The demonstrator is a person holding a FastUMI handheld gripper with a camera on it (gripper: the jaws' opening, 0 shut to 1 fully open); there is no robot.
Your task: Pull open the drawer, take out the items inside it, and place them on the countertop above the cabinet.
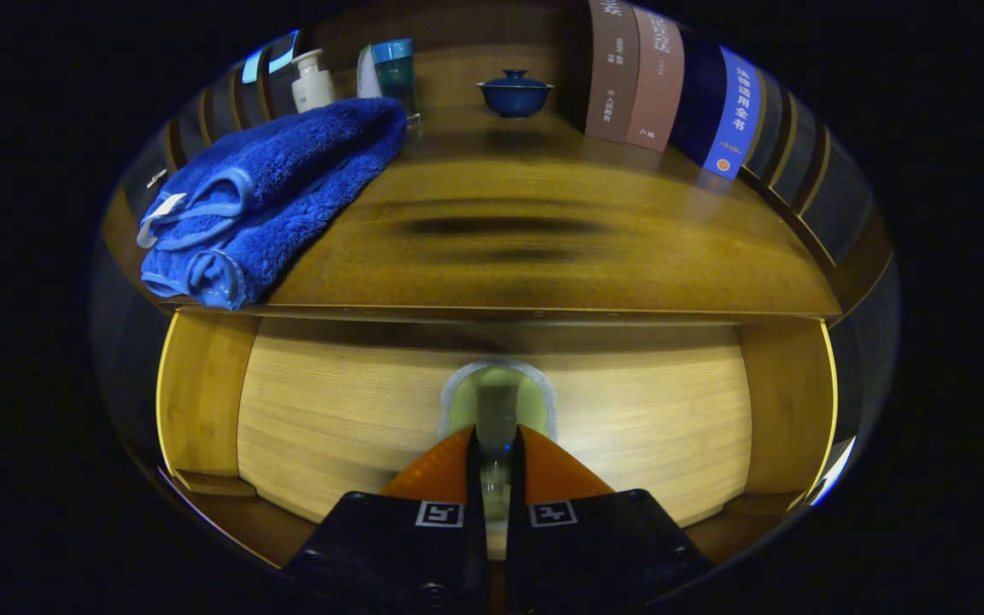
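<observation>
I see my gripper [496, 444] pressed up against the pale bamboo drawer front [338, 410], its two fingers drawn close together on the slim upright drawer handle [496, 406] that sits in an arched, grey-rimmed recess; both fingers seem to pinch it, so I read the tongs as clenched on that handle. The drawer face lies flush under the brown wooden countertop [543, 248], and its inside is hidden from me, so I cannot tell what it holds. On the countertop, to the left beyond the fingers, lies a folded, fluffy blue towel [278, 188] with a pale trim. Behind it stand a white pump bottle [313, 81] and a teal translucent cup [394, 73] with something white just beside it. Further right sits a dark blue lidded ceramic bowl [514, 92]. At the far right lean several upright books [671, 85] in brown, pink and blue; their spines carry printed characters, too small and warped for me to read.
</observation>
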